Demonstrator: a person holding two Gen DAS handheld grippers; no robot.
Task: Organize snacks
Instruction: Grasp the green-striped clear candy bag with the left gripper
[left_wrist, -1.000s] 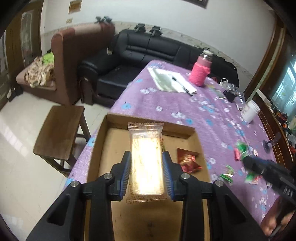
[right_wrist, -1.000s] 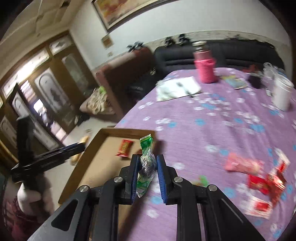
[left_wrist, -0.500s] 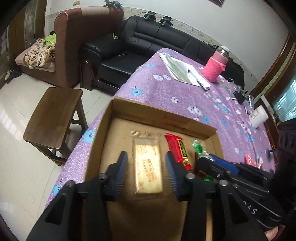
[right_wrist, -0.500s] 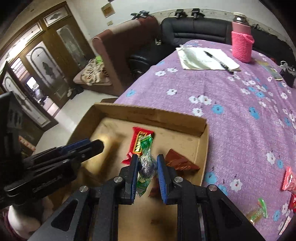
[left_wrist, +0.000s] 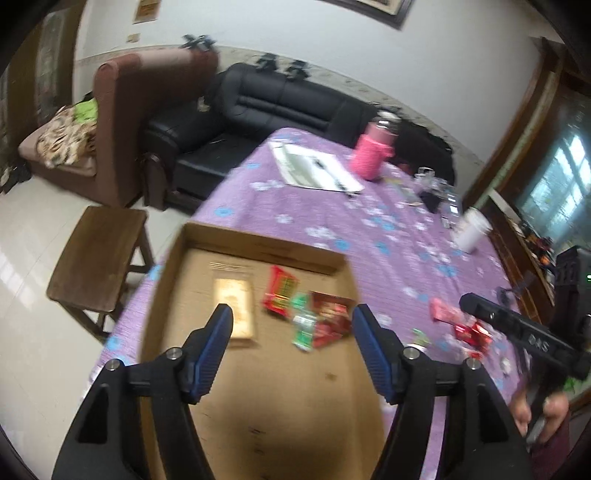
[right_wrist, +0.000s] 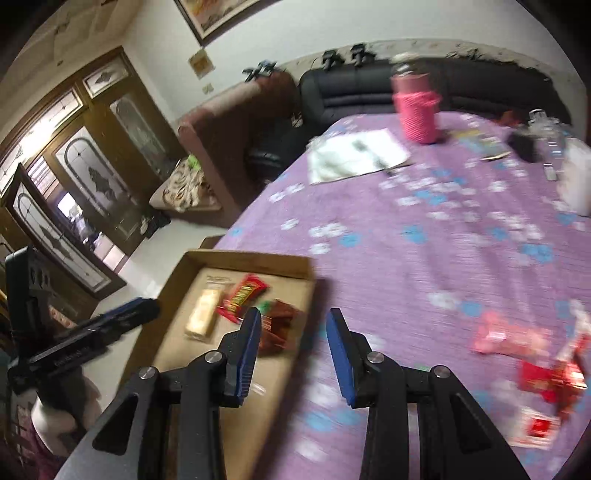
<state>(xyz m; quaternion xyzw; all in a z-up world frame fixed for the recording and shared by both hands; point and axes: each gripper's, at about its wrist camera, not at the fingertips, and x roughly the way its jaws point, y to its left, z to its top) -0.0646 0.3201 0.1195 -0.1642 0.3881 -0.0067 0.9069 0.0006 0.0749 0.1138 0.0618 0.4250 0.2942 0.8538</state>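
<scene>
A shallow cardboard box (left_wrist: 258, 242) lies on the purple flowered tablecloth (left_wrist: 369, 229). In it lie a pale cracker pack (left_wrist: 234, 308), a red pack (left_wrist: 280, 291), a green candy (left_wrist: 303, 325) and a dark red pack (left_wrist: 330, 317). My left gripper (left_wrist: 292, 314) hovers above the box, its jaws opening with nothing between them. My right gripper (right_wrist: 294, 314) hangs over the box's right rim (right_wrist: 243, 258), jaws also opening and empty. The right wrist view shows the cracker pack (right_wrist: 203, 314) and the red pack (right_wrist: 243, 291). Loose snacks, pink (right_wrist: 506, 336) and red (right_wrist: 550, 376), lie to the right.
At the table's far end stand a pink bottle (left_wrist: 373, 155), papers with a pen (left_wrist: 317, 170) and a white cup (left_wrist: 471, 230). A wooden stool (left_wrist: 99, 254) stands beside the table's left edge. Behind it are a black sofa (left_wrist: 280, 107) and a brown armchair (left_wrist: 122, 122).
The left gripper let go of the cracker pack and the right let go of the green candy; both now lie in the box. Both grippers opened and drew back, the right one swinging right.
</scene>
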